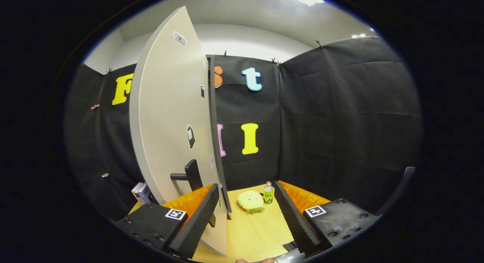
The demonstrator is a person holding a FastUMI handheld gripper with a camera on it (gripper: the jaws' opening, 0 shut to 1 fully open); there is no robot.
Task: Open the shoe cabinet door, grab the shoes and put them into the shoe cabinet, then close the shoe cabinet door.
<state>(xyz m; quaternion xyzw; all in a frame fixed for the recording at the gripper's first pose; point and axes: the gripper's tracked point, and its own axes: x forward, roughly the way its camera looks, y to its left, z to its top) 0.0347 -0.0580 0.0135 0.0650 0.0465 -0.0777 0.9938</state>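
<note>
The gripper (247, 217) is spread wide and holds nothing, its left finger against the ajar cabinet door (170, 115) beside the handle (189, 176). It looks like the door step; next the fingers must reach the yellow shoe (250, 201) on the table (257, 232).

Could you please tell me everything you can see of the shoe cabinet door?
The shoe cabinet door is a tall, pale, smooth panel, seemingly laminated board, swung open and seen nearly edge-on. A dark lever handle projects from its lower face, with small fittings higher up. Its lower edge stands between the open tool's fingers, close beside one finger; contact cannot be told.
</note>
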